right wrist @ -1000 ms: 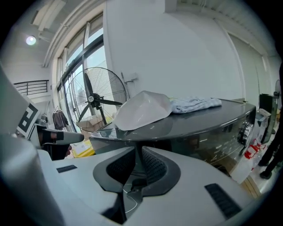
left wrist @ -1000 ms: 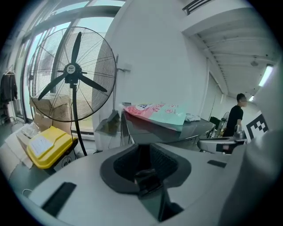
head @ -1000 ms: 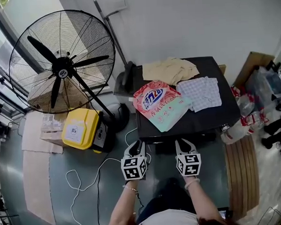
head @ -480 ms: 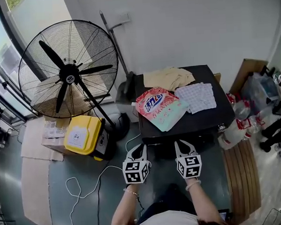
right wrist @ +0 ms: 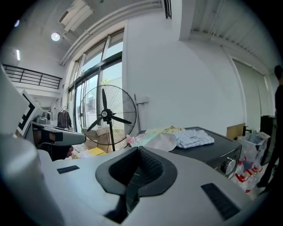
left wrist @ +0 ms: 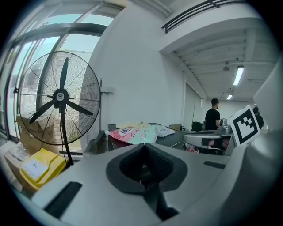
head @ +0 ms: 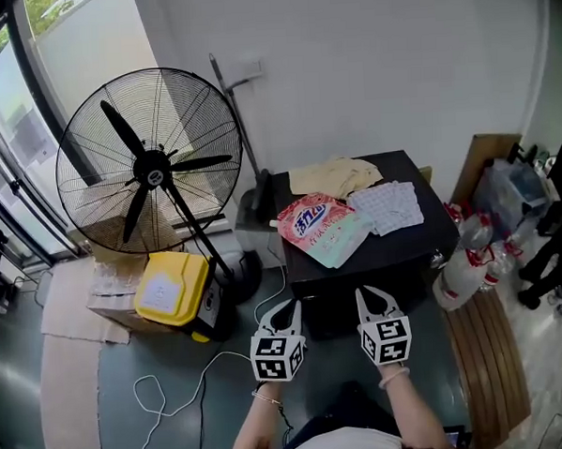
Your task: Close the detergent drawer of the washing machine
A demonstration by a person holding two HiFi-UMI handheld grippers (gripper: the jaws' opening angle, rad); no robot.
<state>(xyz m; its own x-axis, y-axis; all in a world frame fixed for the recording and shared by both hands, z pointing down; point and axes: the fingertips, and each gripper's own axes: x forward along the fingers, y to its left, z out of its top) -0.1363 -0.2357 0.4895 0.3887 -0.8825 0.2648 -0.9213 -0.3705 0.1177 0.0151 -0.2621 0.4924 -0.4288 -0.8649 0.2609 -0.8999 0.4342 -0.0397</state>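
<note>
**Room:** a white wall is closing off the far side, windows are running down the left, and a grey-green floor is lying underneath.

**Washing machine**: black, standing straight ahead of both pairs of fingers with its front facing the person.

**Detergent drawer:** not showing in any view. It is probably sitting in the front panel, just ahead of the fingers and under the top's near edge, with its face running left to right. A knob is occupying the panel's right end, so the drawer is likely lying toward the left, nearer the left gripper.

**Left gripper**, **right gripper**: hovering side by side near the machine's front. Both pairs of fingers have just been closing and are now meeting, with nothing between them.

**On the machine's top, beyond the fingers:**
- detergent bag
- checked cloth
- beige cloth

**Left of the fingers:**
- standing fan
- yellow box
- loose cable

**Right of the fingers:** bottles.

**Obstructions:** nothing appears to be standing between the fingers and the panel.
</note>
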